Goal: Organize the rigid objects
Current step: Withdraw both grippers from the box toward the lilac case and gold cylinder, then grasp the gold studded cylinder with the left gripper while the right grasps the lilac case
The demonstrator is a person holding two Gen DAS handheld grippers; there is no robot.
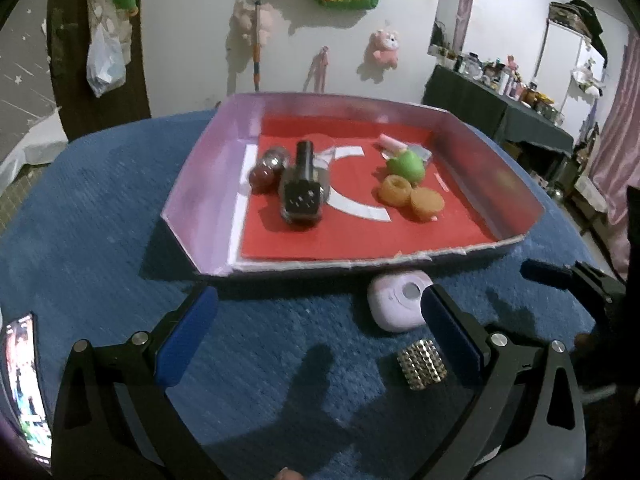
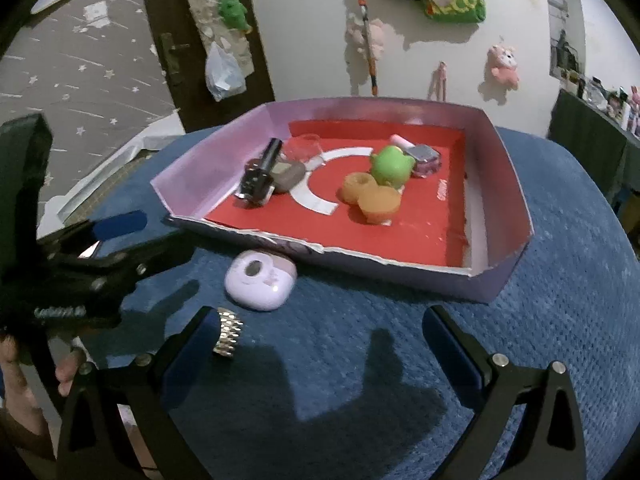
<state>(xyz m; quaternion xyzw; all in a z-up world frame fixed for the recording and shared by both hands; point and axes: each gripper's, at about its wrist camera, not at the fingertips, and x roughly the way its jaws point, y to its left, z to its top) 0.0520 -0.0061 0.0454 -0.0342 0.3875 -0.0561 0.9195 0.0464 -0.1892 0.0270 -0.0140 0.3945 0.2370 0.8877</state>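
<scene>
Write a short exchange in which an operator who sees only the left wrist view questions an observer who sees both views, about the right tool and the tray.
Operator: Is the right tool open?
Observer: Yes, the right tool is open and holds nothing.
Operator: What lies behind the green toy?
Observer: A silver-topped item with a purple base sits right beside the green toy, inside the tray.

In the left wrist view the phone [image 1: 24,384] is cut by the left edge, its screen too blurred to read. The bottle [image 1: 301,184] hides part of the red ball [image 1: 260,176]. In the right wrist view the gripper finger [image 2: 188,344] covers part of the metal band [image 2: 228,333].
</scene>
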